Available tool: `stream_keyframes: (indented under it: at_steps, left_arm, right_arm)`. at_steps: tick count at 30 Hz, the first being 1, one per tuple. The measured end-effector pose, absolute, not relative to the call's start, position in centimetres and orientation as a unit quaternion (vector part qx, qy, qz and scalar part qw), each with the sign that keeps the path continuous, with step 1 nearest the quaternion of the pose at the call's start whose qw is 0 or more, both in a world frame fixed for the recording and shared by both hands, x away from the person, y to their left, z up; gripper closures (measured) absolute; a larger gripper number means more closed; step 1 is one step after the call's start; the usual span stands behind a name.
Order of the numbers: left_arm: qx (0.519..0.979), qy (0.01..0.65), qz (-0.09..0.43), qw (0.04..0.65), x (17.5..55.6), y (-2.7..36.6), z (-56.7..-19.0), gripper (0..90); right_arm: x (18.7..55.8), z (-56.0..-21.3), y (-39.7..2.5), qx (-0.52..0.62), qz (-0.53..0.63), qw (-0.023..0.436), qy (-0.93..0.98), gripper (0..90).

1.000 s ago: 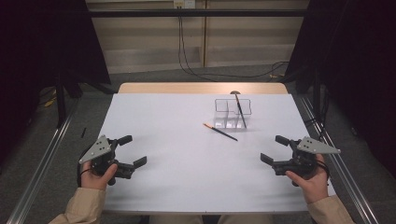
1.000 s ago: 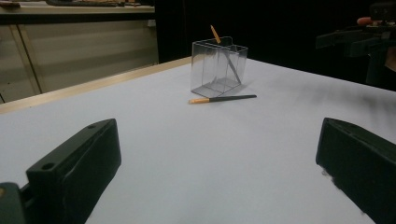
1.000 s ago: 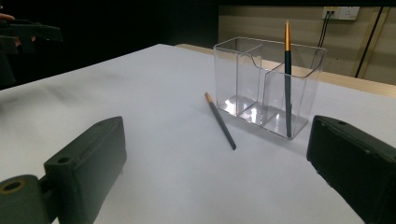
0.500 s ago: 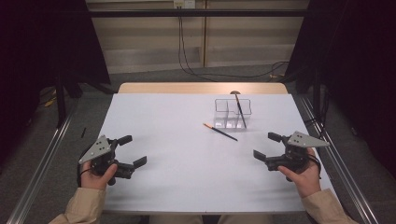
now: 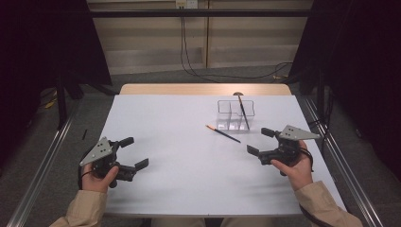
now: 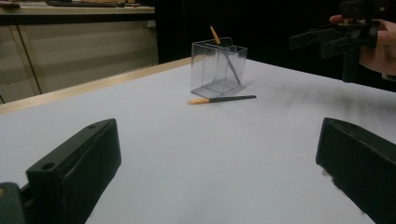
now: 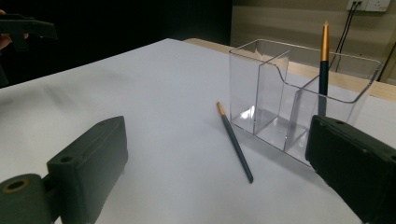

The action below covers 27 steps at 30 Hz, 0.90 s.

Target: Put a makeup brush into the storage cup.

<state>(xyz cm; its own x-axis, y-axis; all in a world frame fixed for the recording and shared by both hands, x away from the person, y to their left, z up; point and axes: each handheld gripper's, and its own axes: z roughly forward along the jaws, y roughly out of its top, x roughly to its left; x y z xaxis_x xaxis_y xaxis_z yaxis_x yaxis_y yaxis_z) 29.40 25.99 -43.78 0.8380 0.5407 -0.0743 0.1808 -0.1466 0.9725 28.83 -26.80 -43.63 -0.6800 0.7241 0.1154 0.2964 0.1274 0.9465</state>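
Eyeing the loose pen (image 7: pixel 235 142) on the white table (image 5: pixel 179 179): it lies flat just beside the clear organizer (image 7: pixel 299 93), near its front wall, gold cap end pointing away from my right gripper (image 5: pixel 261 141). I can't tell if it touches the wall. A second pen (image 7: pixel 322 70) already stands tilted in one of the compartments, so I read the job as getting the loose one in there too.

Right gripper is near the pen, jaws spread wide, holding nothing. Left gripper (image 5: pixel 134 152) sits well apart at the table's left side, also spread and empty.

Handling guess: pen looks light, stiff, thin and round, with a smooth finish. Likely to roll or skate when a jaw nudges it, and it's low against the tabletop, so the jaws must come right down to the surface. I'd pinch across the dark barrel around mid-length for balance, jaws square to its axis, not on the gold cap.

Organizer looks like thin, rigid plastic, light enough to slide if bumped. Left gripper could steady it.
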Motion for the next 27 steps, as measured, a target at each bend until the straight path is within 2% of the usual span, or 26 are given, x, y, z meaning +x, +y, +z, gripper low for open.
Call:
stream_keyframes:
  at_steps: [27]
  left_arm:
    - [0.742, 0.242, 0.150, 0.606, 29.4, 26.1, -43.8, 0.0]
  right_arm:
    - [33.2, -43.9, -23.7, 0.344, 0.543, 0.171, 0.747, 7.2]
